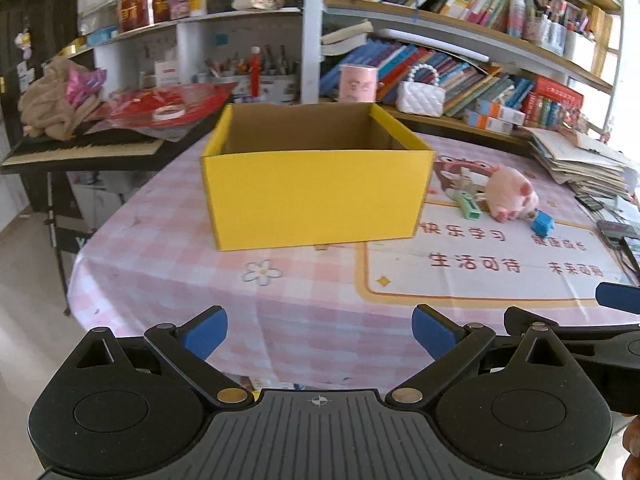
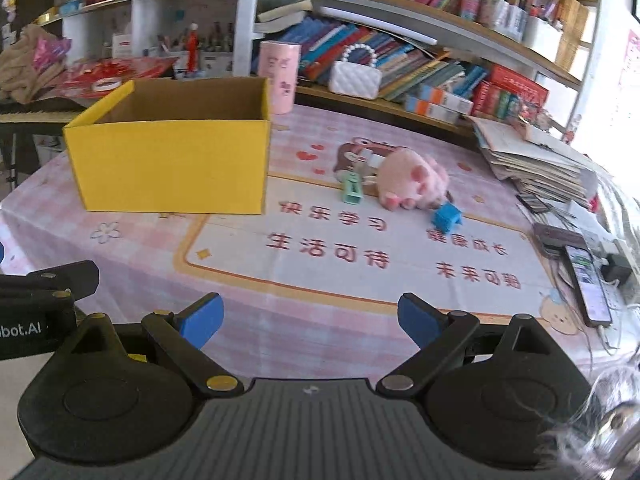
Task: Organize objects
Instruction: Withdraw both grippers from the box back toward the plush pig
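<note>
An open yellow cardboard box point(image 1: 316, 196) point(image 2: 172, 162) stands on the pink checked tablecloth, and what lies inside it is hidden. To its right lie a pink plush pig point(image 1: 514, 196) point(image 2: 412, 180), a small green object point(image 1: 468, 205) point(image 2: 352, 190) and a small blue block point(image 1: 542, 224) point(image 2: 446, 218). My left gripper point(image 1: 320, 334) is open near the table's front edge, facing the box, with nothing between its blue pads. My right gripper point(image 2: 310, 320) is open too, empty, in front of the printed mat and well short of the toys.
A pink cup point(image 2: 279, 76) and a white quilted handbag point(image 2: 354, 76) stand behind the box, before shelves full of books. A stack of papers point(image 2: 532, 164) and a phone point(image 2: 590, 284) lie at the right. A keyboard point(image 1: 80, 150) sits off the table's left.
</note>
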### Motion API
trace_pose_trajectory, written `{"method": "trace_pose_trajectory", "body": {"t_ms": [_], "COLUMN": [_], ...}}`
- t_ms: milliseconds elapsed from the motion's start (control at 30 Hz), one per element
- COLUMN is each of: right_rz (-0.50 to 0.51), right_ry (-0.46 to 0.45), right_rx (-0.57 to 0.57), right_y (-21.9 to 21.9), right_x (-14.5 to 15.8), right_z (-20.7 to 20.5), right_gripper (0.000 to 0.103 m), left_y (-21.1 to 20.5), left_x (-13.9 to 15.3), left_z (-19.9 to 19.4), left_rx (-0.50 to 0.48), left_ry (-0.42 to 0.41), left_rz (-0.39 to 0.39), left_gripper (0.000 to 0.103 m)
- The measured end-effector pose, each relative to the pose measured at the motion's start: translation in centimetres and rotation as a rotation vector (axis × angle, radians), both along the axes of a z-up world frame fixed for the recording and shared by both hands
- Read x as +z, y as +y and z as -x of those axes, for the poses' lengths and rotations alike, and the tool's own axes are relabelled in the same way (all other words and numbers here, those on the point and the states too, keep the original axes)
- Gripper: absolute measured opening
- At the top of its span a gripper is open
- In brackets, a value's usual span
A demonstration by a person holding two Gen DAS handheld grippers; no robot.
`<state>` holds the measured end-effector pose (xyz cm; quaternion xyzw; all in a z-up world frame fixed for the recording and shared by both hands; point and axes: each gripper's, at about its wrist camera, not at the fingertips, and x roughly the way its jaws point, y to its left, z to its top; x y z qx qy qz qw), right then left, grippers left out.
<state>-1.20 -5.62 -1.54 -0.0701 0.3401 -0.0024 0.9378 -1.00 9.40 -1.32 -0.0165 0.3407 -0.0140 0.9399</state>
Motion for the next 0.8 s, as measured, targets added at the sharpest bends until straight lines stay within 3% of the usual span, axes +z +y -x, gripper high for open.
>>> {"method": "trace_pose_trajectory", "body": {"t_ms": [433,800], "right_rz": [0.0,-0.002], "right_ry": [0.021,0.047], "right_rx": [-0.115,-0.127], "right_y": [-4.9,-8.7], "right_x": [-0.4,-0.7], "right_z": [-1.4,-5.0], "right_gripper": [0.094,0.094], "left_y": [-5.0,-8.5], "left_x": [-0.3,-0.4], "left_z": [-3.0,-6.5], "left_rx": [-0.11,-0.12], "left_ry": [0.022,0.036], "left_rz": [0.001,0.006], "left_gripper": [0.1,0.1]}}
